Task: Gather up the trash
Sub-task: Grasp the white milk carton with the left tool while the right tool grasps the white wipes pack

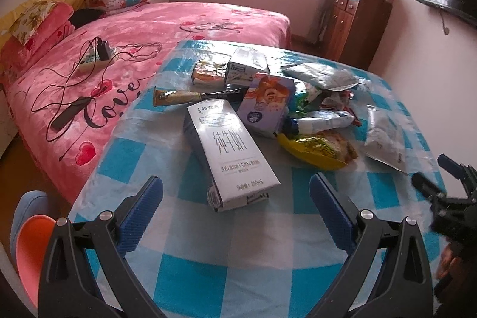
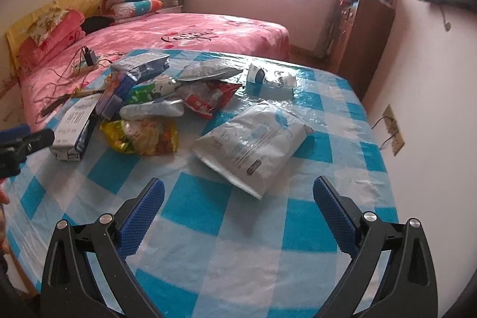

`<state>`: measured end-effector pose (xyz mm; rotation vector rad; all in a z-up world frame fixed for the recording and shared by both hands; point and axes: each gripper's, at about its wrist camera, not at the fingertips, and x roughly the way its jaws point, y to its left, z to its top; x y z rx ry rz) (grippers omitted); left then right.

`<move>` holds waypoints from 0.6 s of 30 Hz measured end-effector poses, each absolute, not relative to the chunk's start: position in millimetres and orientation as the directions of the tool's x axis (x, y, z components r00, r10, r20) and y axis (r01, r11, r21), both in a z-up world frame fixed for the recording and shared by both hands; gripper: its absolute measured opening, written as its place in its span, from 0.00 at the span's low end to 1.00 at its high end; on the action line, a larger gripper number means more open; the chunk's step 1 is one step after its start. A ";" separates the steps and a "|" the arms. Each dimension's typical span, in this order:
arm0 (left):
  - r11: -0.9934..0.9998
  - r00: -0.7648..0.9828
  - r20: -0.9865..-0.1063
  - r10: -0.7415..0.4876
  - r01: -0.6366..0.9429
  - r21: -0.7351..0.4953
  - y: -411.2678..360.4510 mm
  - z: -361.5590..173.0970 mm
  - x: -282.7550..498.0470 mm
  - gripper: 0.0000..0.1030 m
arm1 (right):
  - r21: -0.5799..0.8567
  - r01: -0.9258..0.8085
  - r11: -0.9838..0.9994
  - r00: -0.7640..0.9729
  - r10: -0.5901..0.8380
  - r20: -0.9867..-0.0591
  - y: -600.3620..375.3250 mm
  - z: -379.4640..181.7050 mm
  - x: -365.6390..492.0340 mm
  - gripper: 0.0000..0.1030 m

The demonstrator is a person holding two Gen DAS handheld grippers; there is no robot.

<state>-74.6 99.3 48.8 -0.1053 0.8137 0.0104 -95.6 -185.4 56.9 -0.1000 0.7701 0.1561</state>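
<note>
On the checked table (image 1: 238,258), both grippers' fingers (image 1: 152,198) (image 2: 331,207) spread, empty; the slick white pouch (image 2: 253,145) may slide away when pinched.

Your tabletop (image 1: 238,258) wore a glossy plastic checked sheet. The milk carton (image 1: 231,152) was smooth printed card, the yellow wrapper (image 2: 143,136) shiny crinkled foil. Your claw pads (image 2: 149,216) looked rough, dimpled blue rubber. The bed (image 1: 149,29) was plush cloth.
</note>
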 end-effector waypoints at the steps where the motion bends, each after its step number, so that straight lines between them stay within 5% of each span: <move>1: 0.995 0.682 -0.731 -0.021 -0.057 -0.082 99.1 47.8 -71.0 0.96 | -0.018 -0.183 0.983 0.700 0.118 -0.704 -189.1 56.6 -90.6 0.96; 11: 0.996 0.644 -0.764 0.042 -0.087 -0.018 89.3 36.2 -38.1 0.96 | 0.017 -0.303 0.953 0.633 0.214 -0.744 -208.5 49.6 -34.8 0.96; 18: 0.993 0.644 -0.759 0.091 -0.114 0.022 83.4 30.1 -22.1 0.92 | 0.103 -0.193 0.976 0.591 0.199 -0.782 -226.9 40.6 -13.4 0.96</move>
